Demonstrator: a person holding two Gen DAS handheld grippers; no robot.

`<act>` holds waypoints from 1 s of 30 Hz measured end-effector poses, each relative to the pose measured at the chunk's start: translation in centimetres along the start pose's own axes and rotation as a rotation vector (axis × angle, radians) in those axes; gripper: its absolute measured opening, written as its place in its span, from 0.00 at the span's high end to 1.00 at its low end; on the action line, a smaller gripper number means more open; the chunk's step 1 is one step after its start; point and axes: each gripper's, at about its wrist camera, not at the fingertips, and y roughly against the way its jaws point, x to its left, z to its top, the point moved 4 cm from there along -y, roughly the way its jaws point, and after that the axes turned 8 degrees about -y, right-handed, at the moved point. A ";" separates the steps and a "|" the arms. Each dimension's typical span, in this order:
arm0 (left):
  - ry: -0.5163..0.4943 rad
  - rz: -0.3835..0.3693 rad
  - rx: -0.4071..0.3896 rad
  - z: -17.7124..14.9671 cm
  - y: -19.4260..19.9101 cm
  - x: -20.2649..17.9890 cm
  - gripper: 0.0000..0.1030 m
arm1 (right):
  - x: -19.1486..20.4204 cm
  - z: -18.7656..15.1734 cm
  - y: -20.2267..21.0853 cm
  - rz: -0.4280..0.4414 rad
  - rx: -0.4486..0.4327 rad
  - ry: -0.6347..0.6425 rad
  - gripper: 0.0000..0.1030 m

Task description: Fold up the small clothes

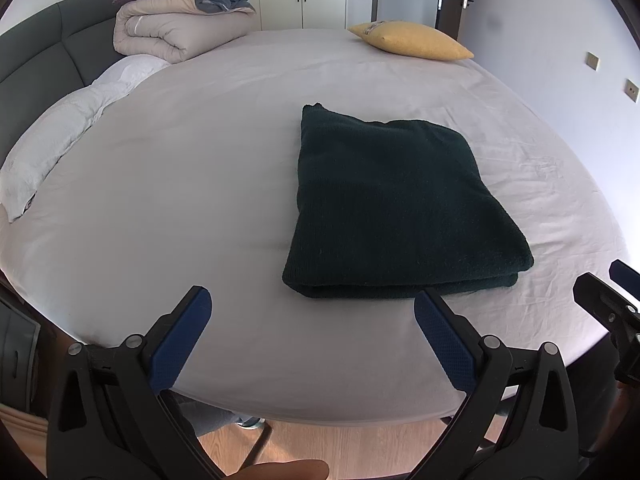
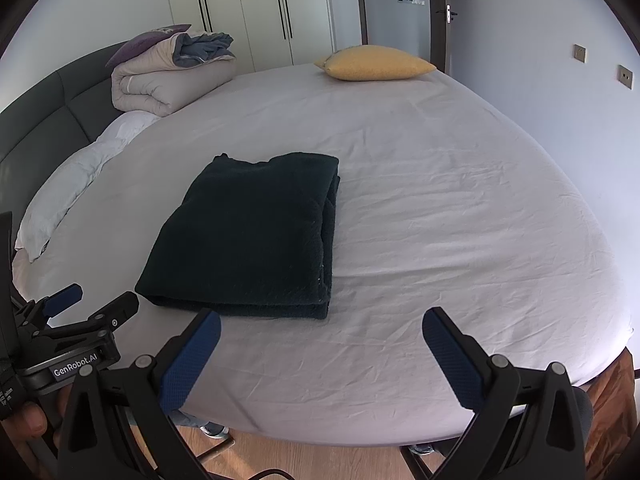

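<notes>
"GenRobot.AI" is showing in white on the left gripper (image 2: 86, 300), whose jaws are standing wide apart over the bed's near edge; the right gripper (image 2: 322, 334) is likewise gaping, holding nothing. The dark green garment (image 1: 394, 200) is lying folded on the pale sheet (image 1: 180, 184). A yellow pillow (image 1: 412, 40), rolled duvet (image 1: 172, 28) and white wardrobe (image 2: 248, 8) are sitting beyond.

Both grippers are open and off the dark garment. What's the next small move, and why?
Probably none on the cloth: draw both back. The dark green knit garment already lies as a neat layered rectangle on the bed sheet; left gripper and right gripper hang open, short of its near edge, holding nothing.
</notes>
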 end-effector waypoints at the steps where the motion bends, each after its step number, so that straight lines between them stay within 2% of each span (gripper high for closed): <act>1: 0.000 0.000 0.000 0.0 0.0 0.0 0.00 | 0.0 0.0 0.0 0.000 0.001 0.000 0.00; 30: -0.002 0.000 0.010 -0.3 -0.3 -0.2 0.00 | -0.1 -0.3 -0.6 0.003 0.014 -0.009 0.00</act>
